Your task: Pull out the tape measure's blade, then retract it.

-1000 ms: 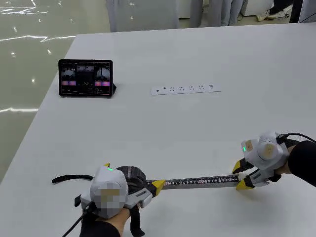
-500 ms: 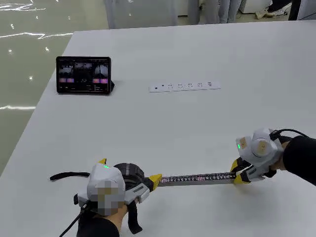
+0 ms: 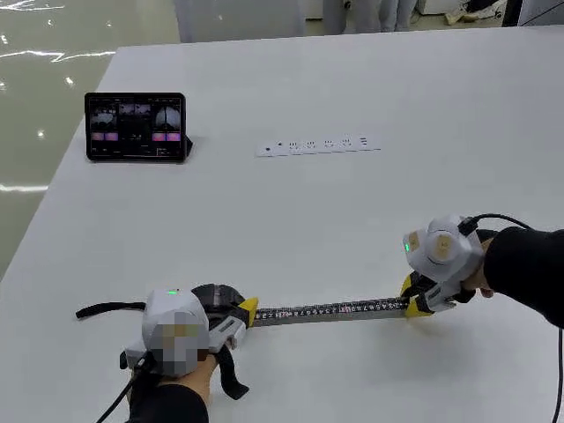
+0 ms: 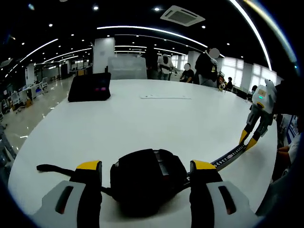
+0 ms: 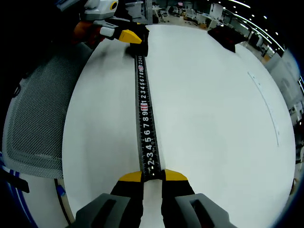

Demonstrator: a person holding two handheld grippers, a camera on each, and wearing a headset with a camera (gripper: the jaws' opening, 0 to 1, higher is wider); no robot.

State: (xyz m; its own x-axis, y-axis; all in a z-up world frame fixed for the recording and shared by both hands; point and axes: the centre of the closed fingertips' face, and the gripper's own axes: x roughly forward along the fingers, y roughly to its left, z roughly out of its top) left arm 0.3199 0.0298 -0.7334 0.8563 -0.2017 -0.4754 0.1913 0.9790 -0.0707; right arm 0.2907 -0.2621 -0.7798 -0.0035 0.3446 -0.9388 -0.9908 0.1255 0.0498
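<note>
Left gripper (image 3: 216, 304) is clamped on the tape measure (image 4: 156, 180): its black, rounded case (image 4: 147, 183) is seated between the two yellow-tipped jaws, one jaw against each side. A black strap (image 3: 106, 308) is trailed from the case on the side away from the right gripper and lies flat on the white table (image 3: 352, 211). Right gripper (image 3: 412, 300) is pinched shut on the free end of the blade (image 3: 330, 309), with the jaws nearly together and the blade tip caught between them. The blade is drawn out in a straight line from the case mouth beside the left gripper's nearer jaw to the right gripper's tips, low over the table; contact with the table cannot be told. The blade face is dark with white numerals and tick marks along both edges, and some figures are printed in red partway along in the right gripper view (image 5: 145, 109). Both grippers are well apart, linked by the blade alone. Beyond them, a tablet (image 3: 135, 126) is propped upright ahead of the left gripper, and a white power strip (image 3: 319, 144) lies further ahead between the two.
</note>
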